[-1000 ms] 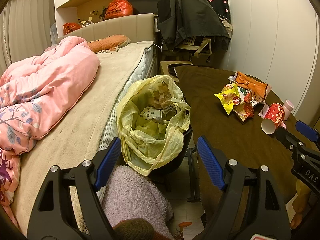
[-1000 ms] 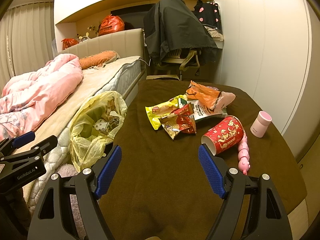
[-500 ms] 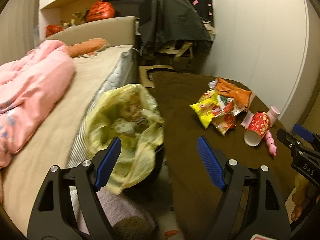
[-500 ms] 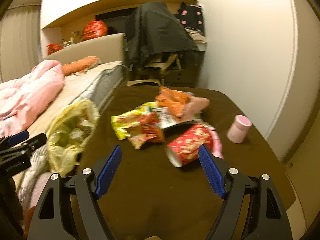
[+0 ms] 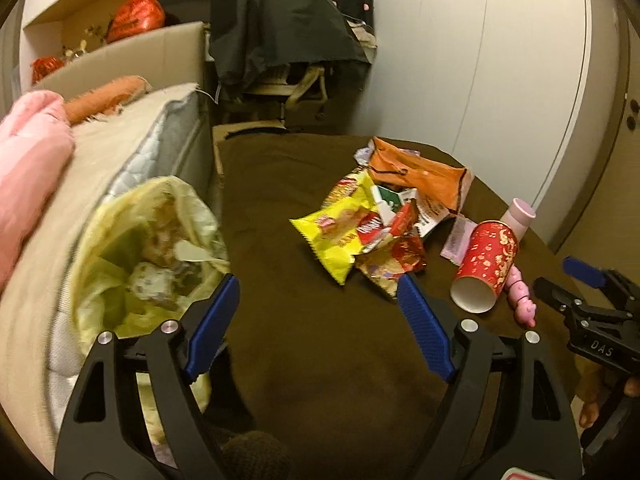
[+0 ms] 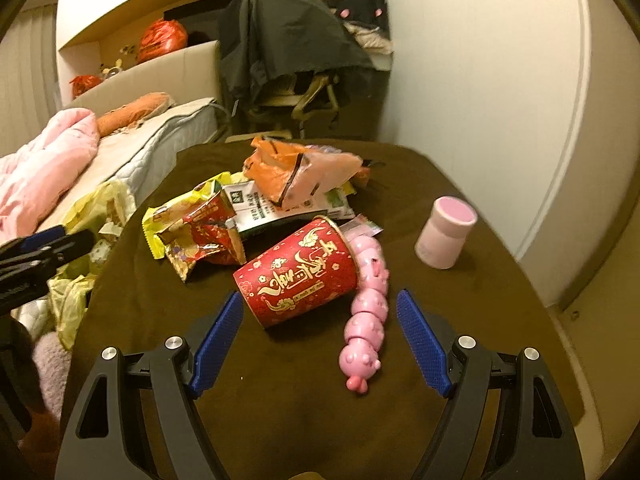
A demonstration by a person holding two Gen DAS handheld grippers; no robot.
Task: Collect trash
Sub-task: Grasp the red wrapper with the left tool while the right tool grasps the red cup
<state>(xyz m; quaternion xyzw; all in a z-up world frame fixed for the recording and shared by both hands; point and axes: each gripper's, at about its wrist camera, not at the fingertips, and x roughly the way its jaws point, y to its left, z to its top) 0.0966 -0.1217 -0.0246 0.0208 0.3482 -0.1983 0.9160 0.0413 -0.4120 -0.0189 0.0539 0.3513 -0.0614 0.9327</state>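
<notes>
Red paper cup (image 6: pixel 298 274) lies on its side on the brown-covered table (image 6: pixel 280 400), now just ahead of the right gripper (image 6: pixel 320 340), which has moved in from a second ago; its blue pads gape wide and hold nothing. A pink segmented toy (image 6: pixel 366 312) touches the cup's right flank. Snack wrappers (image 6: pixel 196 232) lie beyond. The left gripper (image 5: pixel 318 326), also wide open and empty, has swung from the yellow trash bag (image 5: pixel 148 248) toward the table.
</notes>
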